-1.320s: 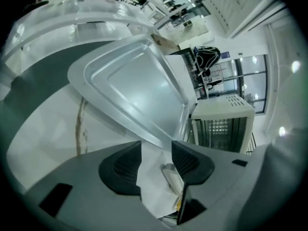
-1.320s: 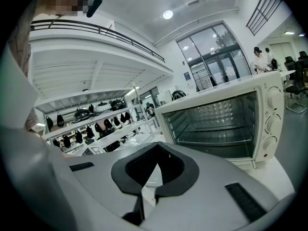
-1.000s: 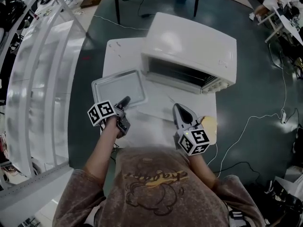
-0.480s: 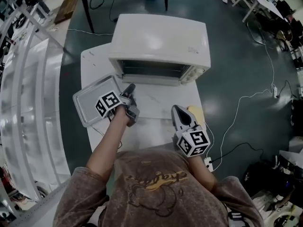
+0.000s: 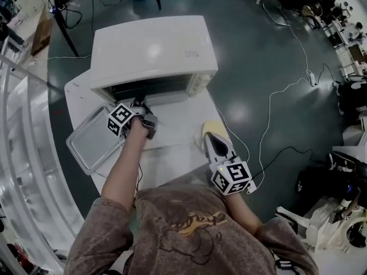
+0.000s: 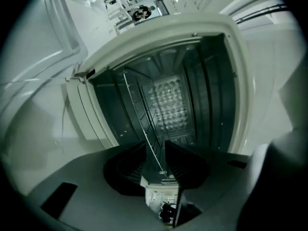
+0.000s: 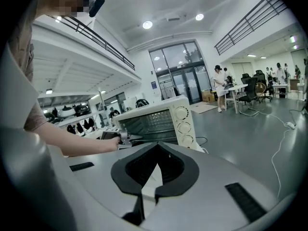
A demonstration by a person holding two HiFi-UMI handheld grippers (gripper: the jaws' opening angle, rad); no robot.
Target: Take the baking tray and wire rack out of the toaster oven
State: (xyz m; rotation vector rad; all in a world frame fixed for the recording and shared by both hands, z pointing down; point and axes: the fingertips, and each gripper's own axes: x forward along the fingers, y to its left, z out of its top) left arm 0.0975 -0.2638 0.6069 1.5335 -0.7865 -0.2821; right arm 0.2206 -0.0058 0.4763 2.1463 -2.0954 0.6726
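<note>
Wire rack (image 6: pixel 146 127) now between opening fingers (image 6: pixel 185 163)

White table (image 5: pixel 175 160), yellow pad (image 5: pixel 210 130) at its right edge, white cable (image 5: pixel 270 95) across dark floor (image 5: pixel 252 50)

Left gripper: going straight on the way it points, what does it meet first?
The wire rack in the open toaster oven: its front edge sits between the left gripper's jaws, which have just been opening and aren't clamped. Depth beyond is unclear.
</note>
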